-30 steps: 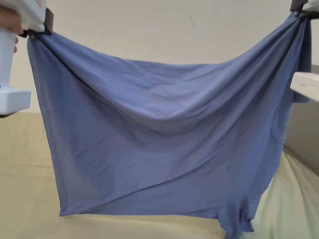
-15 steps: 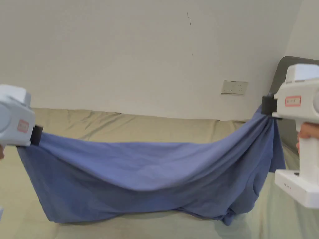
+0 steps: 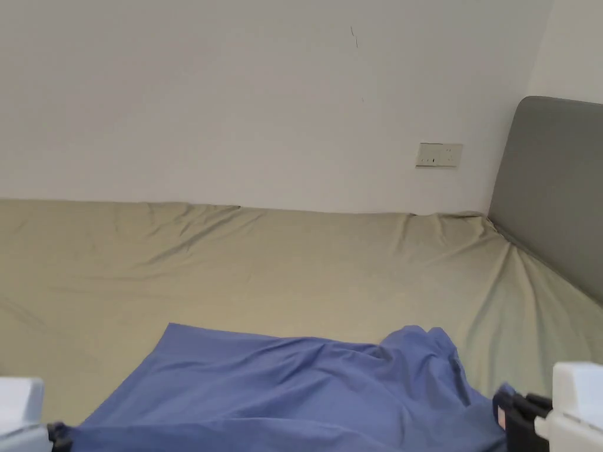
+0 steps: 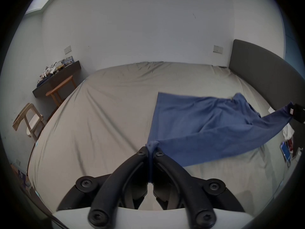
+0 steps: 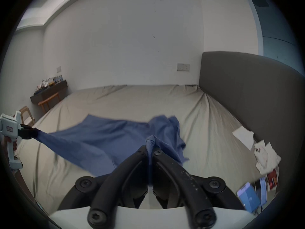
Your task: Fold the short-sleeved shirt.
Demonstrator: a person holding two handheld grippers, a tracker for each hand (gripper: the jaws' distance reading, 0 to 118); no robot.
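The blue shirt [image 3: 282, 382] is lying spread over the near part of the bed [image 3: 294, 265], its far edge resting flat on the beige sheet and a bunched fold sitting toward the right. Its two near corners are being held up off the sheet. The left gripper [image 4: 151, 151] is clenching one corner, with a small tuft of blue cloth poking out beyond the closed jaws. The right gripper [image 5: 150, 150] is pinching the other corner in the same way, cloth squeezed between both jaws. In the right gripper view the left gripper is showing at the far left, with the shirt stretching from it toward the middle of the bed.

A red-bordered label is sitting on the left gripper's white body, but its writing is too small to make out. A grey headboard [image 3: 553, 194] is standing at the right end of the bed, and a wall socket [image 3: 439, 155] is sitting on the far wall just left of it. A phone [image 5: 248, 197] and some white cloths [image 5: 264, 155] are lying at the right, near the headboard.
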